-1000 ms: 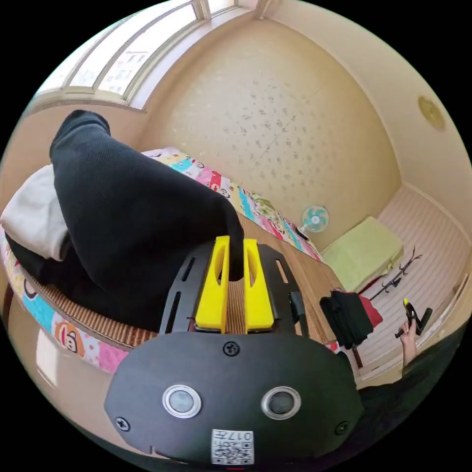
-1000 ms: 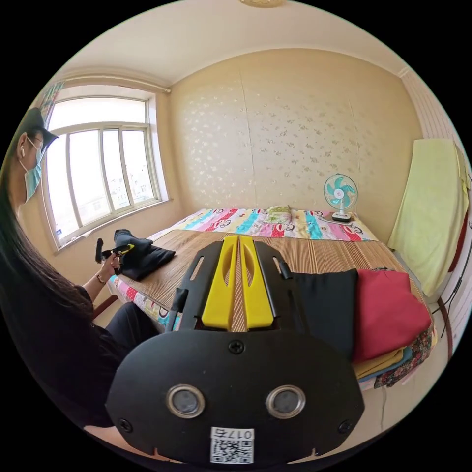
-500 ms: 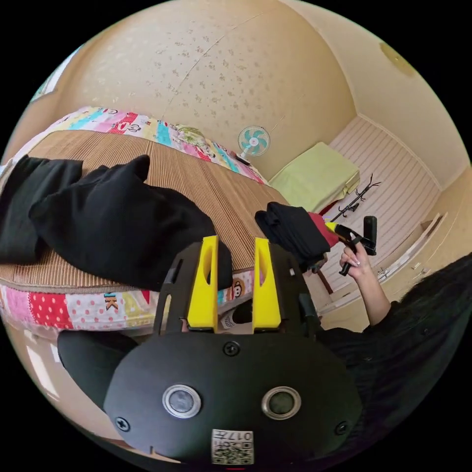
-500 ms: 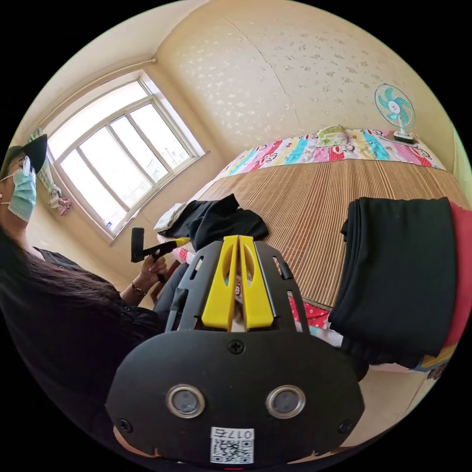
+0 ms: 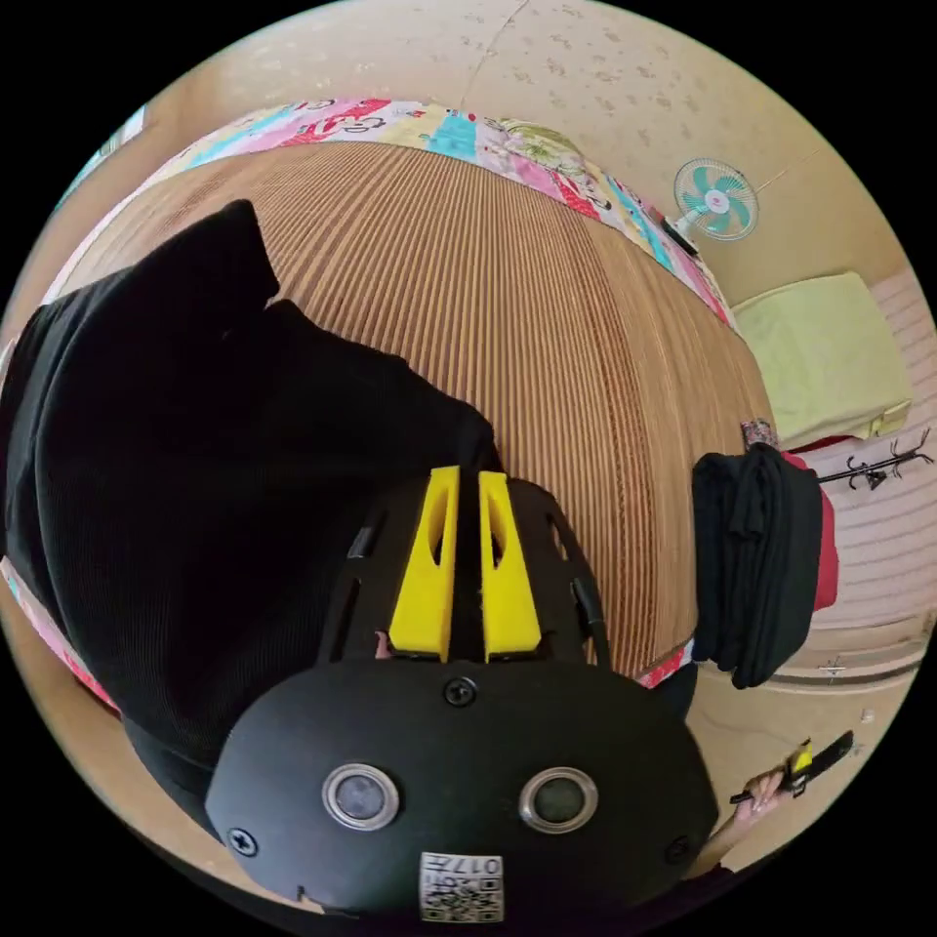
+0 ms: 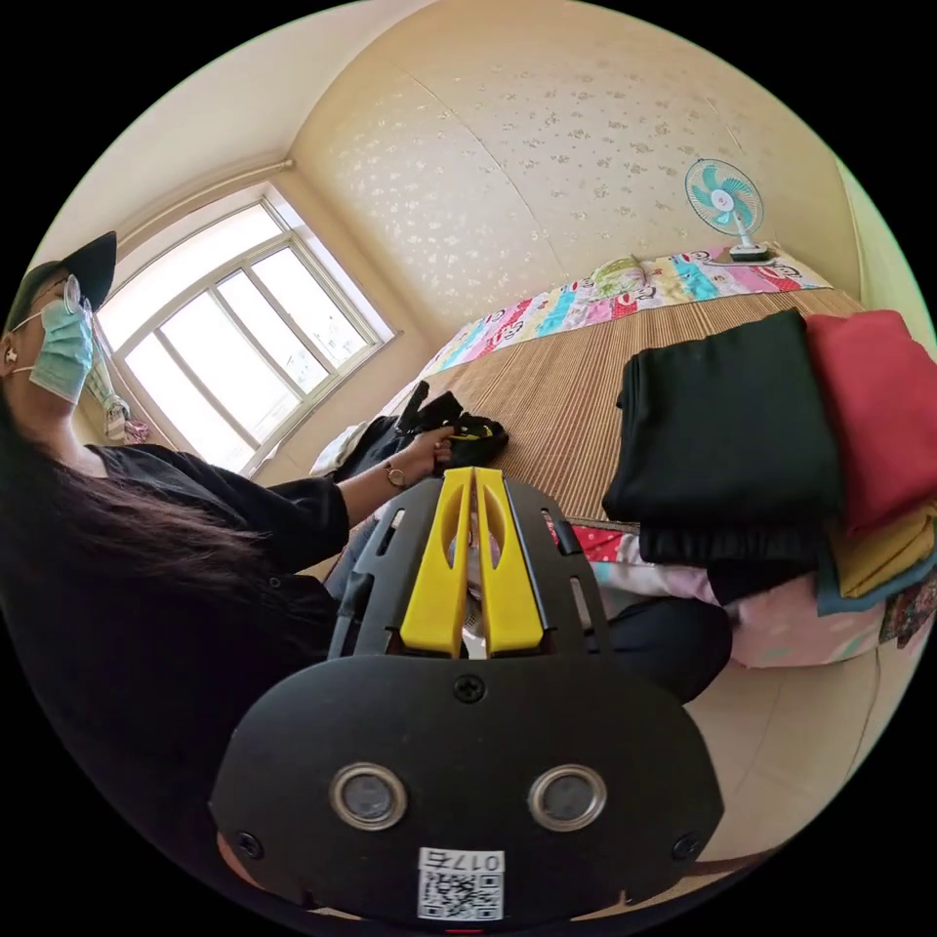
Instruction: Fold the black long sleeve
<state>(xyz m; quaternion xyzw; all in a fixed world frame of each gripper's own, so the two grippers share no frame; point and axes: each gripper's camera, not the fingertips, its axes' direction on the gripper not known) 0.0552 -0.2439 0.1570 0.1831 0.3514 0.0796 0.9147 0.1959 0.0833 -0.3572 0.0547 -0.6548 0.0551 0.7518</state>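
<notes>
Left gripper view: our left gripper [image 5: 465,478] nips the crumpled black knit long sleeve [image 5: 195,459]; right gripper [image 6: 473,478] closed, empty. Next we spread it flat.

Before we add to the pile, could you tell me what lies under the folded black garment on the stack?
Under the folded black garment the stack shows another dark layer, then yellow and teal edges. The red garment lies beside it. Anything deeper is covered.

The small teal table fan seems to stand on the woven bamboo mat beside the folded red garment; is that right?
Not quite: in the right gripper view the small teal table fan stands at the far end of the bed on the colourful cartoon-print sheet, well away from the folded red garment.
</notes>
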